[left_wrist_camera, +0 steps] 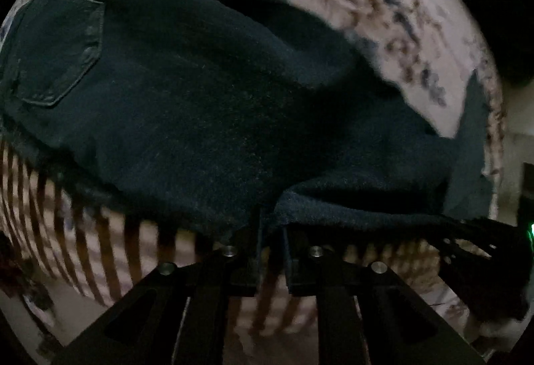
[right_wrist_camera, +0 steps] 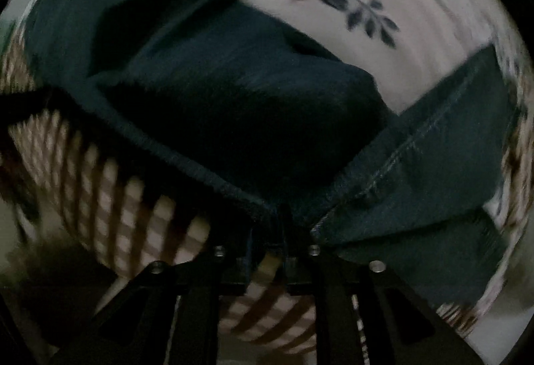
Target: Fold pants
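Note:
Dark blue pants [left_wrist_camera: 187, 91] lie on a patterned bedspread [left_wrist_camera: 383, 4], with a back pocket [left_wrist_camera: 56, 48] showing at the far left. My left gripper [left_wrist_camera: 271, 231] is shut on the near edge of the pants and lifts it off the spread. In the right wrist view the same pants [right_wrist_camera: 233, 104] fill the middle, with a stitched leg seam [right_wrist_camera: 417, 144] running off to the right. My right gripper [right_wrist_camera: 283, 225] is shut on the pants edge too. The fingertips of both are buried in the fabric.
The bedspread has a floral print further away [right_wrist_camera: 367, 14] and a brown striped border [left_wrist_camera: 100, 248] close to me. The other gripper's black body [left_wrist_camera: 484, 251] shows at the right edge of the left wrist view. The scene is dim and blurred.

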Demonstrator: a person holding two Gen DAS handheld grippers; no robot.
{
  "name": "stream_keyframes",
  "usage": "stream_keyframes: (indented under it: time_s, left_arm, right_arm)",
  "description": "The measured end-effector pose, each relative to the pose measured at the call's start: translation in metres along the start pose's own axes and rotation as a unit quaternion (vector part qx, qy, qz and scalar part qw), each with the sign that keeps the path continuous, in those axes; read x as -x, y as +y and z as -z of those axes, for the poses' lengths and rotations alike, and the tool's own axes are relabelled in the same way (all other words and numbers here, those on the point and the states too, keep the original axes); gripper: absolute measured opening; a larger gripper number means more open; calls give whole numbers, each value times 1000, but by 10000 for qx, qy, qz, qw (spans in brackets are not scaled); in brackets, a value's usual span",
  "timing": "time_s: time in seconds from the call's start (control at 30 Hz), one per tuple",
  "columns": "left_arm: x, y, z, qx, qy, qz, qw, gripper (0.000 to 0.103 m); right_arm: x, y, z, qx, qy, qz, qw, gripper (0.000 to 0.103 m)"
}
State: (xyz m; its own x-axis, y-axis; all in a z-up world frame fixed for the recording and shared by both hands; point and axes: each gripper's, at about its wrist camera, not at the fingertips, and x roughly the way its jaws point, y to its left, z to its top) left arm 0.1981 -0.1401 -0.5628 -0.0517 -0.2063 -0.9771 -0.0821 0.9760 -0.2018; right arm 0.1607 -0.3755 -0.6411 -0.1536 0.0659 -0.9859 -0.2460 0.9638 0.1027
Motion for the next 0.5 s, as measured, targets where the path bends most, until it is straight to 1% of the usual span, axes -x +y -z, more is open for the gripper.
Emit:
stream_keyframes:
  time_s: [0.07,0.1,0.13,0.17,0.2,0.23,0.27,0.3,0.33,0.37,0.43,0.47,0.5]
  left_arm:
    - [15,-3,5,-105,-123,-6,9999,12]
    - [23,-4,10,-123,-216,-5,9997,14]
    - [27,-4,12,-109,-251,-21,9996,16]
    - [32,-5,8,-114,-244,-67,9996,32]
    - [34,-6,9,-121,-241,-159,9995,69]
    - [38,-6,11,-122,-295,-245,9992,86]
    - [42,-7,13,-123,-464,-306,9984,95]
    - [47,-11,6,-133,-544,-351,9978,95]
    - [49,-14,5,-148,-602,-459,9970,95]
    - [48,-16,5,-148,-625,-548,9964,95]
    - [39,-22,-4,-139,-630,-721,9953,95]
    - [35,-25,-12,-168,-615,-842,9944,95]
    - [30,-32,-19,-202,-653,-931,9933,95]
  right_arm:
    - [17,-13,1,-479,-105,-448,9978,40]
    - [32,-25,4,-889,-286,-997,9906,67]
    - [42,-34,6,-1158,-451,-1311,9836,88]
    - [56,-46,8,-1521,-698,-1562,9734,92]
    - [65,-56,8,-1772,-847,-1631,9669,92]
    - [72,-66,6,-1988,-951,-1651,9613,92]
    - [77,-76,5,-2194,-1068,-1682,9551,92]
    - [81,-90,-1,-2474,-1211,-1596,9480,92]
    - [83,-100,-9,-2662,-1195,-1381,9465,92]
    - [81,-117,-17,-2882,-1213,-1074,9438,92]
    - [76,-143,-35,-3177,-1238,-557,9384,92]
    - [69,-159,-43,-3344,-1249,-347,9335,92]
    - [63,-170,-52,-3432,-1192,-206,9314,92]
